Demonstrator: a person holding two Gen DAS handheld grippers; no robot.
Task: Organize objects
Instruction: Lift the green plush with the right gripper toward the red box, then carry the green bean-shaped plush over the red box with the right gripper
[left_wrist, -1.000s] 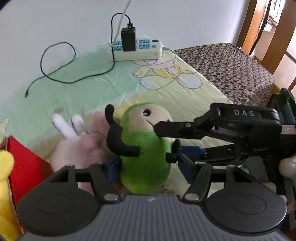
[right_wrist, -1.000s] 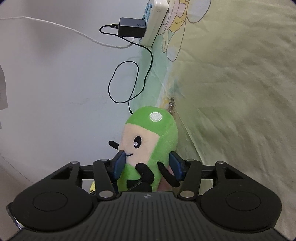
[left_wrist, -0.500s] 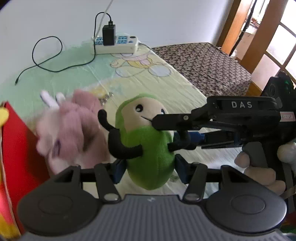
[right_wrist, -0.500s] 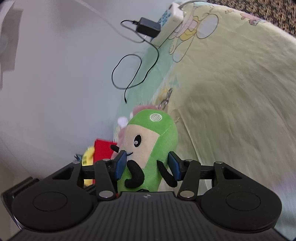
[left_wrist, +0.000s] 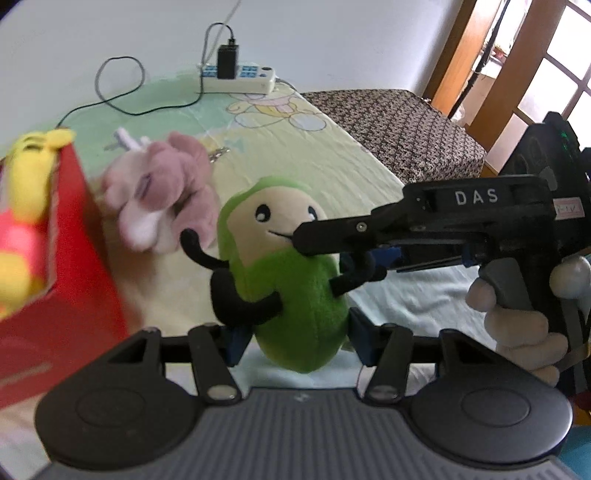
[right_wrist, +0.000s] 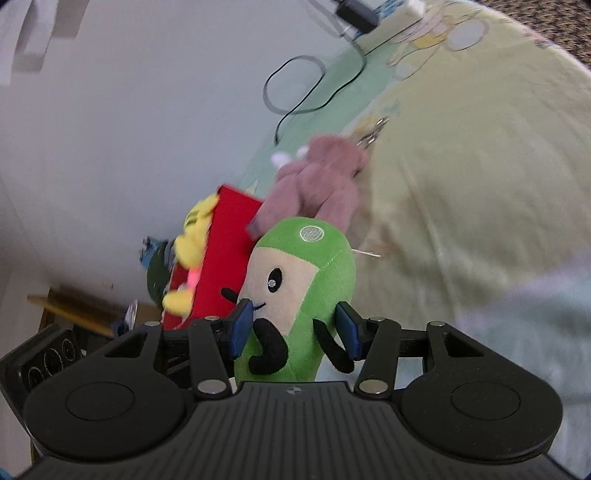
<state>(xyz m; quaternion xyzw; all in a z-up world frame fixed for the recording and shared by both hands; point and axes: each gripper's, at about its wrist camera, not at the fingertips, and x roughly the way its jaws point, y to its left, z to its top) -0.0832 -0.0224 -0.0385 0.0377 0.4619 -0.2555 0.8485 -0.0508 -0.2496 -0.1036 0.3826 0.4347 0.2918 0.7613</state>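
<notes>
From the left wrist view, the green plush toy (left_wrist: 291, 280) was up off the bed (left_wrist: 325, 158), with the left tongs (left_wrist: 295, 341) snug against its lower body, blue pads on either side. The right tongs (left_wrist: 354, 254) came in from the right and pinched it around the face and chest. A pink plush (left_wrist: 166, 192) lay behind on the sheet, and a red box (left_wrist: 62, 266) with a yellow plush (left_wrist: 26, 221) in it sat just left. From the right wrist view, the right tongs (right_wrist: 295, 328) were closed narrow on the same toy (right_wrist: 299, 291) at about mouth height, box (right_wrist: 221, 254) and pink plush (right_wrist: 317, 181) beyond. I'd guess it's light, squishy and not fragile, so grabbing the fat middle works best; the thin black arms would just flop.
</notes>
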